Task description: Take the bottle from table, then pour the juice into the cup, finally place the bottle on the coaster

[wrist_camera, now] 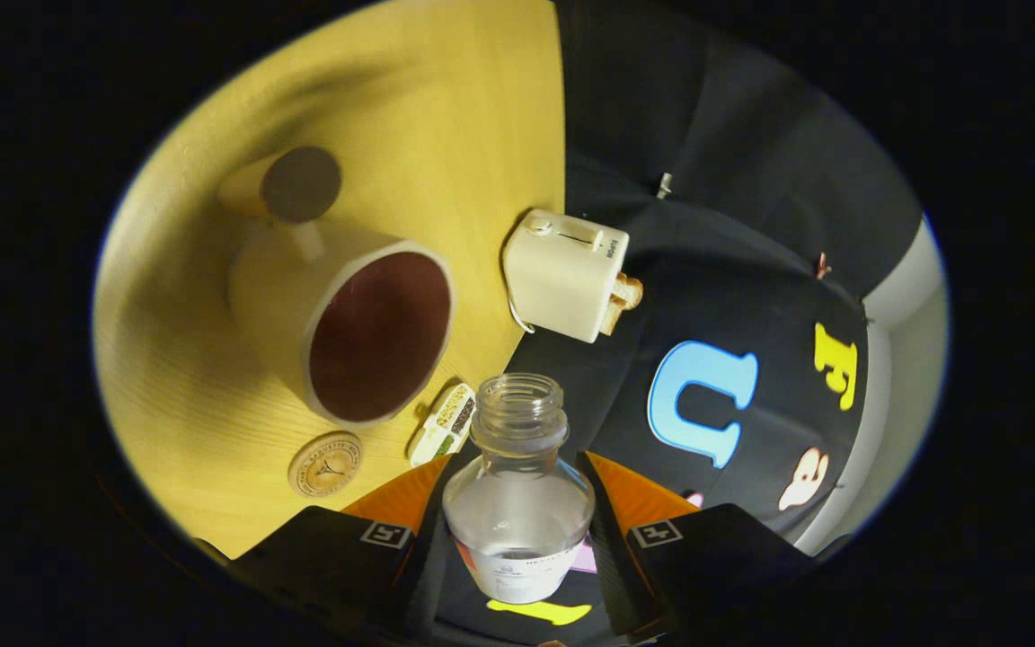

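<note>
My gripper [517, 512] is shut on a clear, uncapped bottle [518, 485], both fingers pressing its body; the open neck points away from the fingers. The whole view is rolled sideways, so the bottle is held tilted over the yellow wooden table [446, 117]. A cream cup [365, 332] with a dark inside stands just beyond the bottle's mouth, its opening facing me. A round cork coaster [326, 464] lies on the table beside the cup's rim, near one finger. The bottle looks mostly clear inside; whether liquid is flowing I cannot tell.
A cream toaster [567, 274] with bread in its slot stands at the table's far edge by the black cloth wall. A small patterned box [444, 422] lies between cup and bottle neck. A wooden stand with a round grey top [297, 184] sits behind the cup.
</note>
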Motion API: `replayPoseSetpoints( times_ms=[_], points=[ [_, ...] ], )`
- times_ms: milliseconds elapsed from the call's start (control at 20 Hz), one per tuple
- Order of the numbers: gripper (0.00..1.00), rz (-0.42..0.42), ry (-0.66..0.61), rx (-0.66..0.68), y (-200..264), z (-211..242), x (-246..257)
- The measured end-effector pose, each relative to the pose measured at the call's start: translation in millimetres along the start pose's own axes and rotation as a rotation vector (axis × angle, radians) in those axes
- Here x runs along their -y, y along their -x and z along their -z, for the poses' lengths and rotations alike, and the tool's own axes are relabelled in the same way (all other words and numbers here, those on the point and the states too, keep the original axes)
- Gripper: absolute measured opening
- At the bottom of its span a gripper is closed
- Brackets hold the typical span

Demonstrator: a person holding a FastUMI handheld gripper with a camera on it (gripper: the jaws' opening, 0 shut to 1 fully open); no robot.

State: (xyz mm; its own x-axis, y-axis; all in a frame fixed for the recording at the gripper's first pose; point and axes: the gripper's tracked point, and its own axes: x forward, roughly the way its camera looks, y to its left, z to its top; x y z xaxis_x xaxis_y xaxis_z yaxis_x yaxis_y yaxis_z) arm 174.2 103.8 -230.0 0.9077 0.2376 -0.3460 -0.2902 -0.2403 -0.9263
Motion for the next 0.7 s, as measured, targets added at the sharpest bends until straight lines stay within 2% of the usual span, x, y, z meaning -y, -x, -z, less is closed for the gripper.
replayPoseSetpoints(
  times_ms=[200, 450, 700],
  points=[
    [0.73, -0.002, -0.266, -0.015, 18.2, 11.5, 15.4],
    [0.73, 0.025, -0.605, 0.032, 51.7, 24.9, 58.8],
    [0.73, -0.020, -0.925, 0.069, 70.1, 45.7, 84.2]
  ],
)
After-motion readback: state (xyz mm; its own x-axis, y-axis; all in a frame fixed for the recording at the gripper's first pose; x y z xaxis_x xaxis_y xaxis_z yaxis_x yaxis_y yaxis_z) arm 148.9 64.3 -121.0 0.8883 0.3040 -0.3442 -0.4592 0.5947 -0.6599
